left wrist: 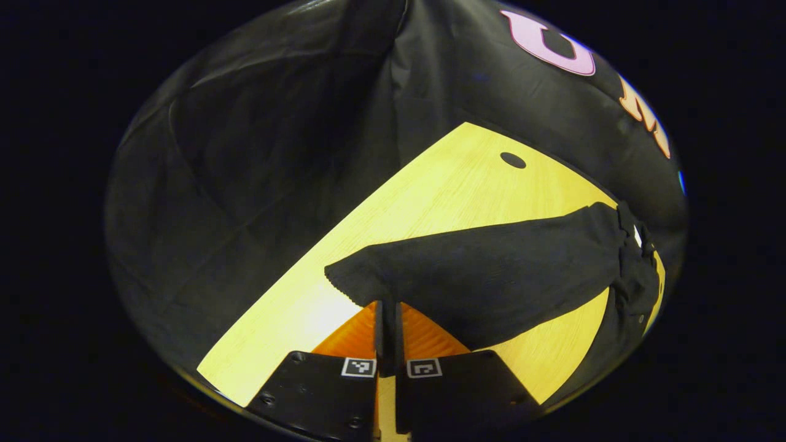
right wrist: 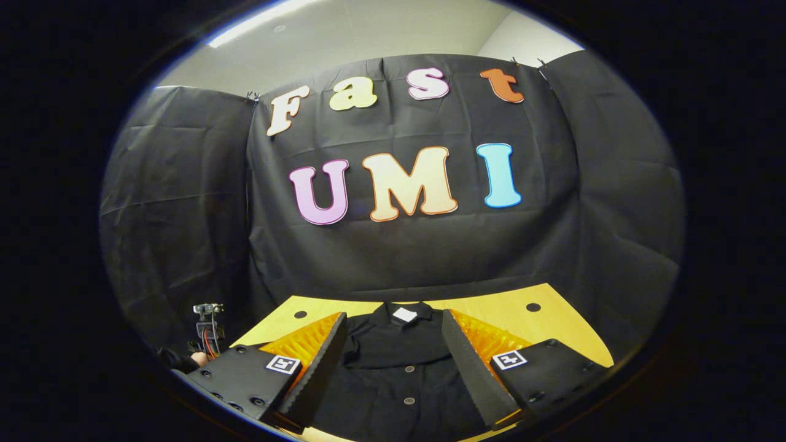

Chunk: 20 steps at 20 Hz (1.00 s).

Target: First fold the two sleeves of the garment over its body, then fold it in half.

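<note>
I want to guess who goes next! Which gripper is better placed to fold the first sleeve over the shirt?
Probably the left gripper: its fingers look closed at the edge of the sleeve, stretched out on the table. The right gripper is open above the shirt's body, holding nothing.

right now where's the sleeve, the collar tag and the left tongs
sleeve (left wrist: 491,270): left gripper view, on the middle of the black arm of the garment.
collar tag (right wrist: 404,315): right gripper view, on the white patch inside the neck.
left tongs (left wrist: 387,316): left gripper view, between the closed tips.
</note>
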{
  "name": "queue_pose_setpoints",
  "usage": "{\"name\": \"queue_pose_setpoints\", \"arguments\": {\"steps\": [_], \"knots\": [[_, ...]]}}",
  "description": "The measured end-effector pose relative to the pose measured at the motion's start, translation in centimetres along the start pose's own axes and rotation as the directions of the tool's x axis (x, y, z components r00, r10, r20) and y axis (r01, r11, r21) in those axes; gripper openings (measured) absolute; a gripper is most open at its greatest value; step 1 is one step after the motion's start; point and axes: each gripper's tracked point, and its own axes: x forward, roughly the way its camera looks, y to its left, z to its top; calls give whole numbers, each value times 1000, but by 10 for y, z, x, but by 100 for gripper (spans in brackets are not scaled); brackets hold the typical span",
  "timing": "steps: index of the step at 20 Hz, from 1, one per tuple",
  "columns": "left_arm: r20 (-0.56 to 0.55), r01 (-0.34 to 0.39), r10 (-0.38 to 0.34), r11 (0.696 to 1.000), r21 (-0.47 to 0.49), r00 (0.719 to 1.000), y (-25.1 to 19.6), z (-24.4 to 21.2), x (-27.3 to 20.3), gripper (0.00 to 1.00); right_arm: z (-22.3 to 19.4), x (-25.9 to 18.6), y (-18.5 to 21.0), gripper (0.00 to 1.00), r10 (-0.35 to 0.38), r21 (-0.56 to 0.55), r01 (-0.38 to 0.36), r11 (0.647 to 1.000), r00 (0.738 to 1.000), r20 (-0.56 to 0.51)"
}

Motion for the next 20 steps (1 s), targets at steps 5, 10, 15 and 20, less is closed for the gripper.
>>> {"name": "queue_pose_setpoints", "arguments": {"steps": [5,10,15,20], "knots": [[-15,82,-83,994,-77,996,-10,7,-12,0,-6,2,-16,94,-9,-6,9,1000,1000,-12],[97,187,-185,982,-13,978,-63,40,-50,0,-8,4,-40,97,-33,7,33,999,999,-20],[164,386,-396,918,88,904,-188,65,-100,0,-5,1,-78,97,-84,36,85,996,996,-11],[118,571,-593,802,176,796,-333,55,-148,0,-3,-6,-123,97,-140,62,140,988,990,-6]]}}
